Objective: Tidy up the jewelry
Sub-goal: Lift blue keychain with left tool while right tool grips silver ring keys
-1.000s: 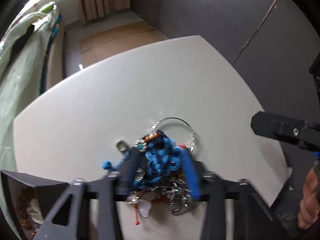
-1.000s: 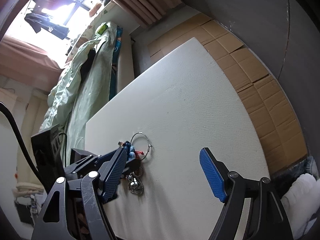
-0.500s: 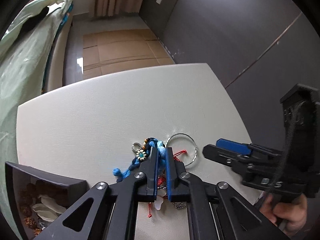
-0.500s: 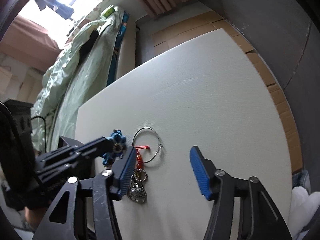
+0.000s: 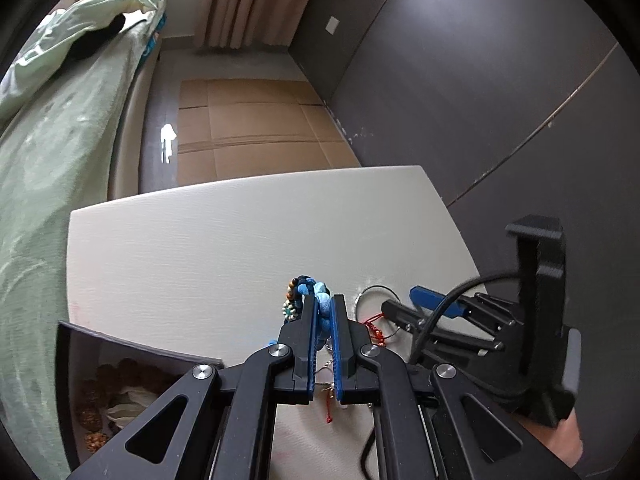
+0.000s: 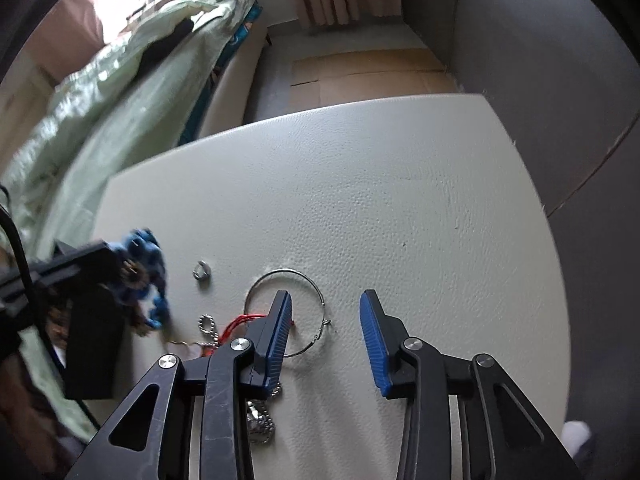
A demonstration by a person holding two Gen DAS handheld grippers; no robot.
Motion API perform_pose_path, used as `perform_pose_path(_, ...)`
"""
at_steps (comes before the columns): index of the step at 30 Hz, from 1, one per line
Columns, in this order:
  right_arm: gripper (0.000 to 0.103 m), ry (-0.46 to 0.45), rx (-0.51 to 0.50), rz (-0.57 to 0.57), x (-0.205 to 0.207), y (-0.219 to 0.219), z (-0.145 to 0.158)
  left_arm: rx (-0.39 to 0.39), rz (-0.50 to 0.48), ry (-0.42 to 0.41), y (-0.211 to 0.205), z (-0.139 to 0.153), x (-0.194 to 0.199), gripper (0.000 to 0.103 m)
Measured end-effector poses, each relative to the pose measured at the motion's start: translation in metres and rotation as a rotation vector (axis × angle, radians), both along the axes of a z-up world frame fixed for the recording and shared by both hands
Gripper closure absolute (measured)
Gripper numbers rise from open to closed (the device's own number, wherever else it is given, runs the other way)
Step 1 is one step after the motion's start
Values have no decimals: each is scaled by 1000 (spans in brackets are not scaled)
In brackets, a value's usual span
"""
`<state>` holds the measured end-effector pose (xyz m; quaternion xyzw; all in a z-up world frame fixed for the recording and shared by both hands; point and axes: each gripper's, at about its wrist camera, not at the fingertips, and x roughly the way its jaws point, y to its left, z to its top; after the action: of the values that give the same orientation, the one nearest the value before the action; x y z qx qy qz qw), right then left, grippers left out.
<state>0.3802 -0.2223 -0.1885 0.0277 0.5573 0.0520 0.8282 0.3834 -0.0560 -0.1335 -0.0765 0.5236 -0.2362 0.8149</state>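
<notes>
With its pads pinched tight on the blue knotted cord (image 5: pixel 322 306), my left claw (image 5: pixel 323 344) has that piece clear of the pile, which I judge is so it can go to the tray (image 5: pixel 132 354) at its near left, where beads already lie. My right claw (image 6: pixel 325 338) stands part open with nothing pressed between the pads; its jaws have just been closing, and it straddles one side of the wire hoop (image 6: pixel 286 312) lying flat on the bench (image 6: pixel 360 184) (my guess is that the hoop is its pick). The right view alone shows a small silver ring (image 6: pixel 199 271) beside the hoop, a bead chain (image 6: pixel 208 326) and red thread (image 6: pixel 240 320) under the left finger. Only the left view shows the tray and what the cord's grip looks like; in the right one the cord is a blur.
</notes>
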Motion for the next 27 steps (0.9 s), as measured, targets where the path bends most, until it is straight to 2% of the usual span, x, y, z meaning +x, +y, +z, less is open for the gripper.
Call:
perform_pose_path(5, 68, -9, -117, 56, -8, 17, 0, 0, 16, -13, 8, 6, 1, 97)
perform_pose_path(8, 80, -12, -114, 69, -11, 17, 2, -4, 29, -17, 12, 10, -1, 97)
perform_pose_path(9, 91, -13, -108, 80, -13, 17, 2, -4, 32, -21, 12, 12, -2, 97)
perform_pose_path(10, 95, -12, -106, 88, -13, 18, 2, -4, 35, -25, 13, 14, -4, 97)
perform_pose_path(12, 96, -17, -118, 99, -18, 17, 3, -6, 38, -34, 14, 18, -7, 97)
perform_pose_path(19, 99, -41, -21, 70, -26, 4, 15, -17, 49, -55, 21, 33, -17, 97)
perform_pose_path(27, 102, -81, 176, 33, -31, -17, 39, -26, 56, -81, 25, 50, -27, 97)
